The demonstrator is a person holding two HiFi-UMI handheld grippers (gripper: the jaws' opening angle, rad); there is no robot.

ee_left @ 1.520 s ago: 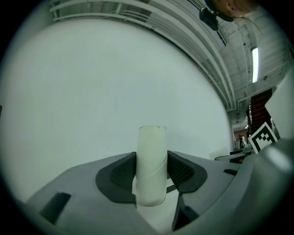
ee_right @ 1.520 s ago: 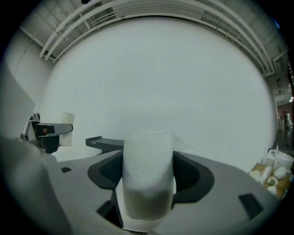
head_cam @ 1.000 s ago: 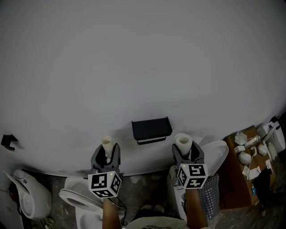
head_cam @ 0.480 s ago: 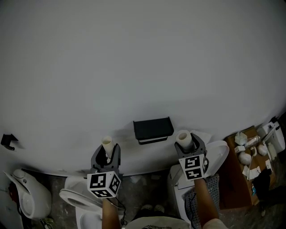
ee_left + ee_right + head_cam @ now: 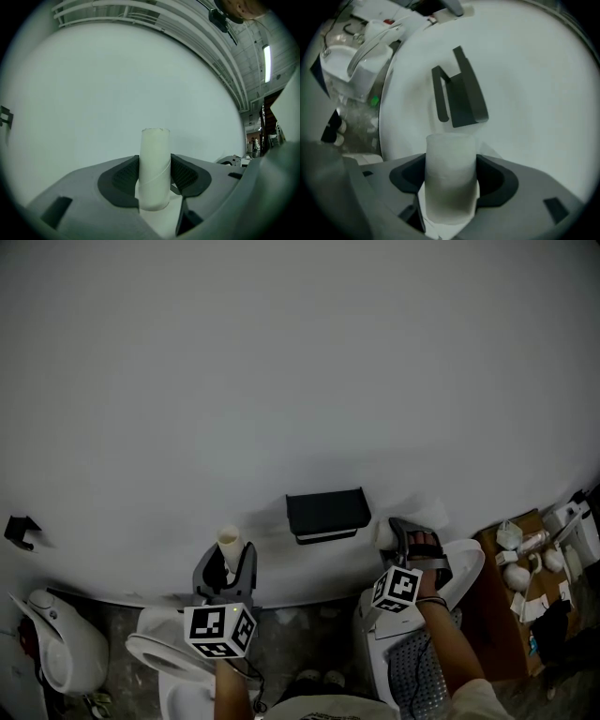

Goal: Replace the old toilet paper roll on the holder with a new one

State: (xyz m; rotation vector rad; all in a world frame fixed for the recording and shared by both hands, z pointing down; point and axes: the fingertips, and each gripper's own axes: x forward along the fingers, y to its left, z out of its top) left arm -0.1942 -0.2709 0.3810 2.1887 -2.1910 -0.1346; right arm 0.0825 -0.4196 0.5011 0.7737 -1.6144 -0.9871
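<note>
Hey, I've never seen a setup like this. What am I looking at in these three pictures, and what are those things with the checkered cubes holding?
There is no robot here. A person holds a pair of hand-worked tongs in each hand, and each pair carries a marker cube. The wide picture comes from a camera on the person's head, looking down at a white wall with a black holder, whose bar looks bare. The other two pictures come from cameras riding on the tongs themselves. The left tongs grip a thin cardboard tube, probably the used-up core. The right tongs grip a thicker toilet paper roll, just right of the holder. On the floor below are white toilets and, at the right, some clutter.
</note>
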